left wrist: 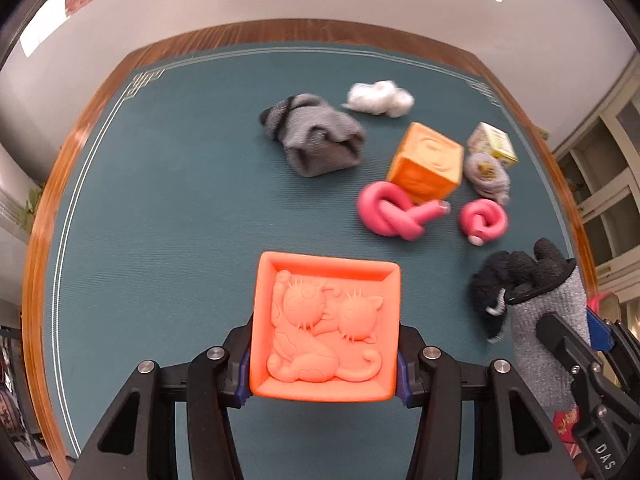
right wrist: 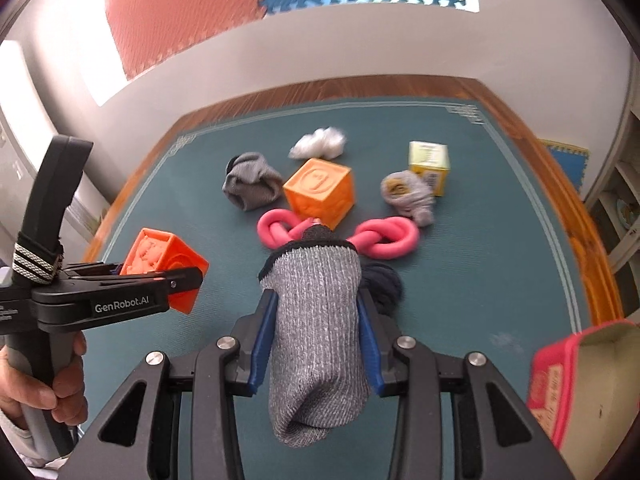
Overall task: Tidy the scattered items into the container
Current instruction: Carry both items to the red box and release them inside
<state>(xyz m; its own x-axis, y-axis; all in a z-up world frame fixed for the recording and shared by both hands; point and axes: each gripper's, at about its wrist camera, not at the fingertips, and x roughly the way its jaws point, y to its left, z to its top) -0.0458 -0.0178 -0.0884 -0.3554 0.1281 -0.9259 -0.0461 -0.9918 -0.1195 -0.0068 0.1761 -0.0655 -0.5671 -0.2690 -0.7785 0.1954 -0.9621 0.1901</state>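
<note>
The left gripper (left wrist: pixel 324 364) is clamped on an orange cat-relief block (left wrist: pixel 326 328), its two blue-padded fingers pressing the block's left and right sides; the block sits between the tips, raised above the green table mat (left wrist: pixel 168 208). The right gripper (right wrist: pixel 316 344) is closed on a grey knit sock (right wrist: pixel 318 332) with a dark cuff, which stands up between the fingers and sticks out past them toward the far side.

Still on the mat, far of both grippers, lie a second orange cube (right wrist: pixel 320 192), two pink knotted foam tubes (left wrist: pixel 394 212) (left wrist: pixel 484 220), a balled grey sock (left wrist: pixel 316 136), a white fluffy wad (left wrist: pixel 380 98), a small yellow box (right wrist: pixel 430 164) and a grey rolled sock (right wrist: pixel 408 196) just beside it. A dark sock (right wrist: pixel 384 284) lies right under the right gripper's tips. A pink-rimmed container (right wrist: pixel 560 376) stands at the near right edge of the table, well apart from the scattered items.
</note>
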